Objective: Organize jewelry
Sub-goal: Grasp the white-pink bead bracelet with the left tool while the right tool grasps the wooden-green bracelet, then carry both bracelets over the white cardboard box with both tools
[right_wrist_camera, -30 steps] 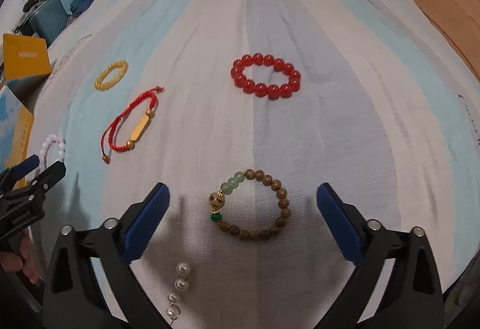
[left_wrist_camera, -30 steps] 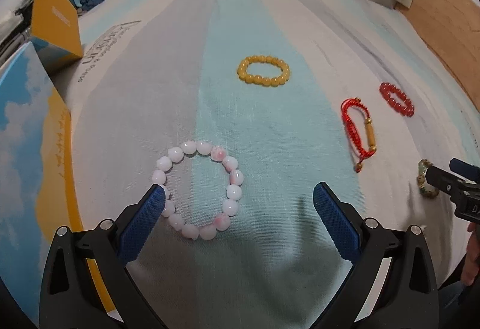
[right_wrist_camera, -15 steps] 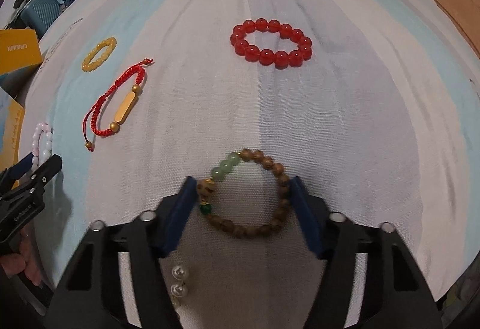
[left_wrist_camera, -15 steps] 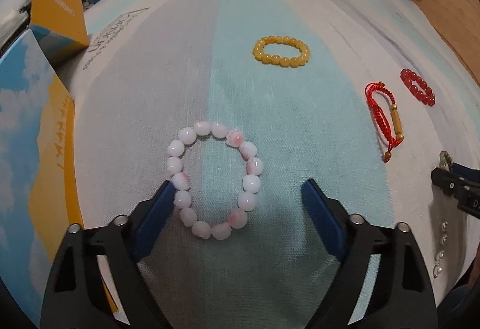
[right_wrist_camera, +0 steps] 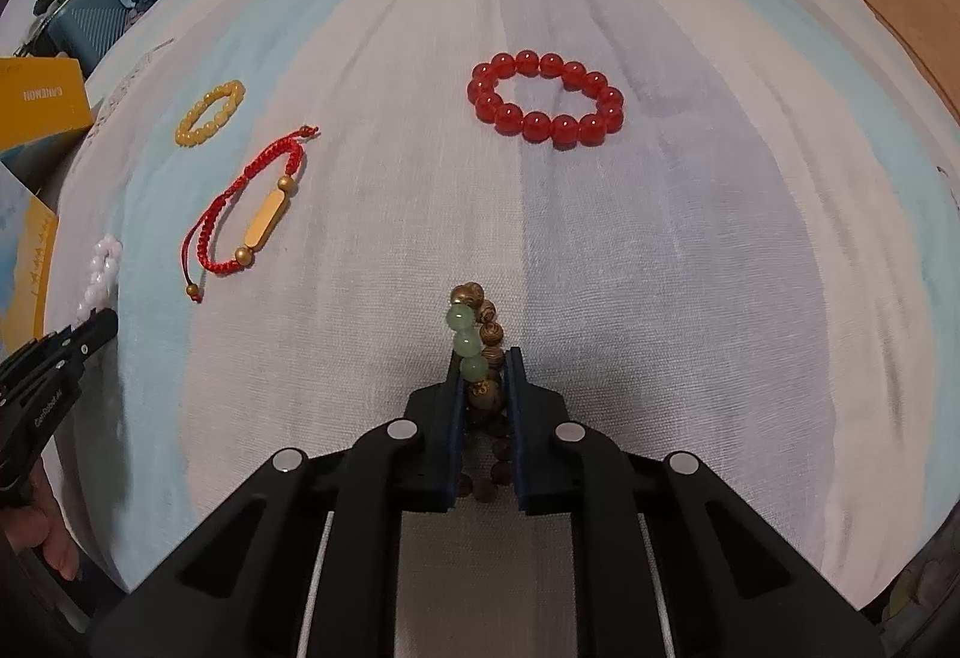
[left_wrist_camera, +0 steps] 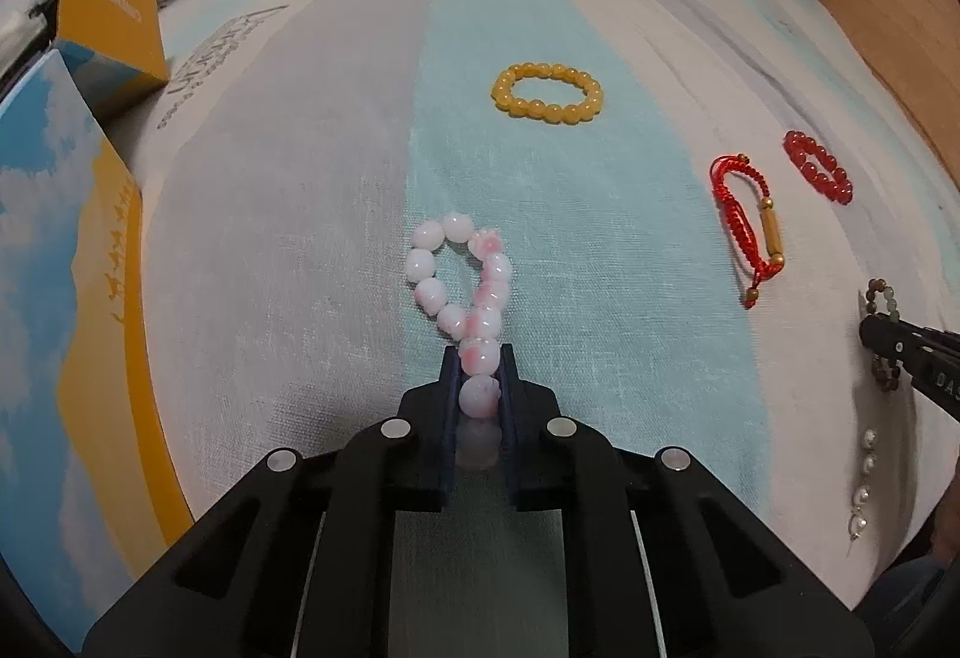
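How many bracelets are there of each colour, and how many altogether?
Pink and white bracelet, pinched in the left gripper: 1
Brown and green bracelet, pinched in the right gripper: 1
Yellow bracelet: 1
Red bead bracelet: 1
Red cord bracelet: 1
Pearl strand: 1
Total: 6

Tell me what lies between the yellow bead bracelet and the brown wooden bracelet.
The red cord bracelet, seen in the right wrist view between yellow bracelet and wooden bracelet.

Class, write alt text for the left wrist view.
The left gripper has its jaws shut on a pink-and-white bead bracelet, squeezed narrow on a striped cloth. Beyond lie a yellow bead bracelet and a red cord bracelet.
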